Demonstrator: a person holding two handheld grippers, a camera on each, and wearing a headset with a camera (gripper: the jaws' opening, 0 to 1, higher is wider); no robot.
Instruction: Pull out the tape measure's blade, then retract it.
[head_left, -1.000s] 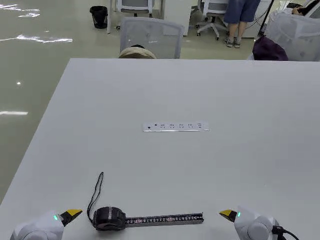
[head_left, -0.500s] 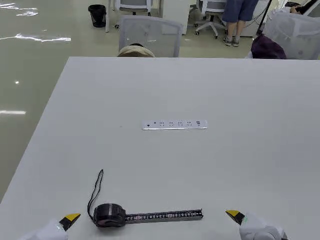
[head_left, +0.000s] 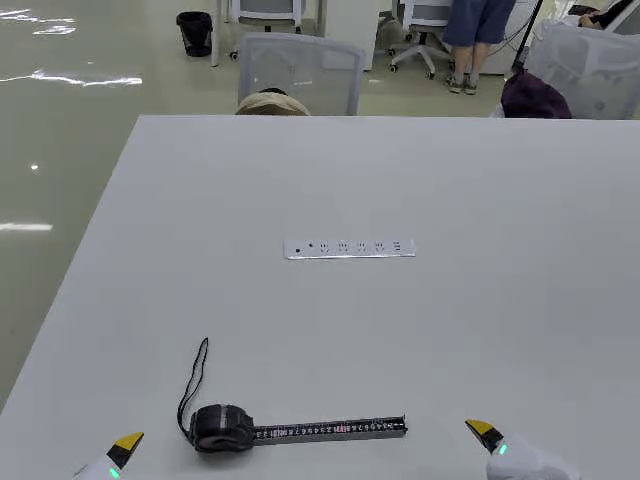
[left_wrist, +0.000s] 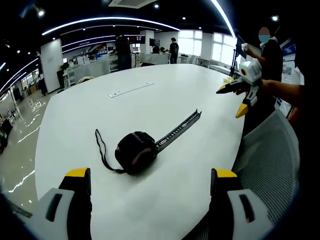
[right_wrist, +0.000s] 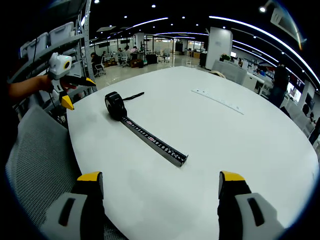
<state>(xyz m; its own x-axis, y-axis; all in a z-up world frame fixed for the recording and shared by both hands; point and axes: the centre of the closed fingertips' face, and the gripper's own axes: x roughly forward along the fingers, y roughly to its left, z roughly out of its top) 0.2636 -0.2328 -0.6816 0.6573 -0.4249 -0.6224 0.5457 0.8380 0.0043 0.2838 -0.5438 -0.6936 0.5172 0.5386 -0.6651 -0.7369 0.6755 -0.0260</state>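
One tape measure (head_left: 222, 428) lies by the tabletop's (head_left: 480, 330) near edge, its one blade (head_left: 330, 430) drawn out flat. Two grippers flank it without touching: left gripper (left_wrist: 151, 173) and right gripper (right_wrist: 162, 176), jaws spread, empty. One power strip (head_left: 349, 248) lies well beyond.

Bright ceiling lights (left_wrist: 110, 21) shine from above. White glare sits on the shiny floor (head_left: 70, 120). Pictures look sharp. Gripper views bend at the edges.

Matt black tape measure (head_left: 221, 427); smooth white table (head_left: 380, 180).
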